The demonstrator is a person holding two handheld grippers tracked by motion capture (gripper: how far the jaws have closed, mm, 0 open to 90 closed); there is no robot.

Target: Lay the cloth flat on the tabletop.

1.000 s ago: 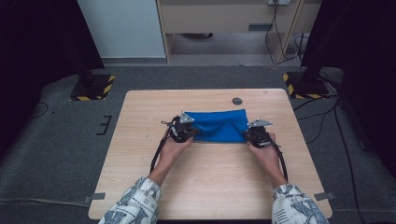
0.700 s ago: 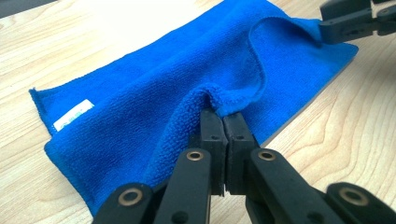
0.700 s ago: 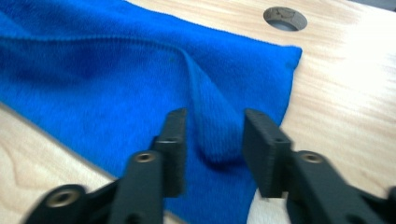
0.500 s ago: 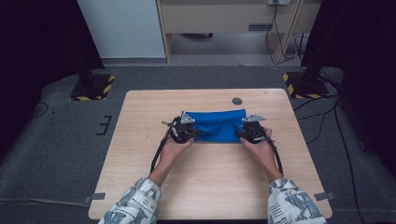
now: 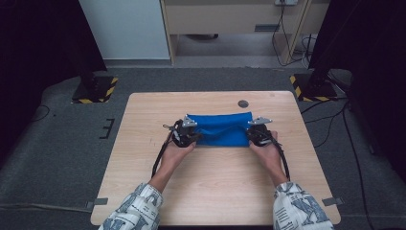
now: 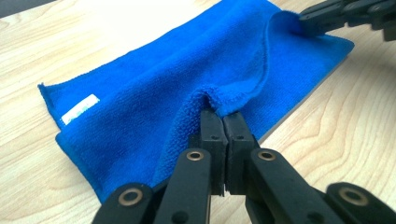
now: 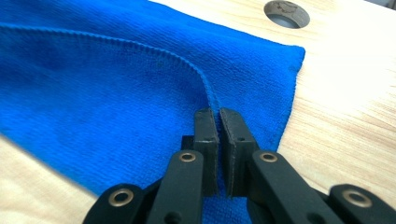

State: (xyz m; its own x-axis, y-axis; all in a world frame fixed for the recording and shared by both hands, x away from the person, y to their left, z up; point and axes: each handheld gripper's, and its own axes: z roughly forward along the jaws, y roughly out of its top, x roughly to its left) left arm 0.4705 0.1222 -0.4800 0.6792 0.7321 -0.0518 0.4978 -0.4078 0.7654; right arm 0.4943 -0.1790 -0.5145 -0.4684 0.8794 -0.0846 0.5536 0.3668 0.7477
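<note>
A blue cloth lies folded on the wooden table, with a white label near one end. My left gripper is at its left end, shut on a pinched-up fold of the top layer. My right gripper is at the right end; its jaws have just been closing and now pinch the hemmed edge of the cloth. In the left gripper view the right gripper shows at the far corner of the cloth.
A round cable hole sits in the table just behind the cloth, also seen in the right gripper view. Bare wood surrounds the cloth. Two stand bases with yellow-black stripes rest on the floor beyond the table.
The right hand shifted slightly left onto the cloth's right edge and its jaws shut on the hem. The left hand has stayed put, still gripping.
</note>
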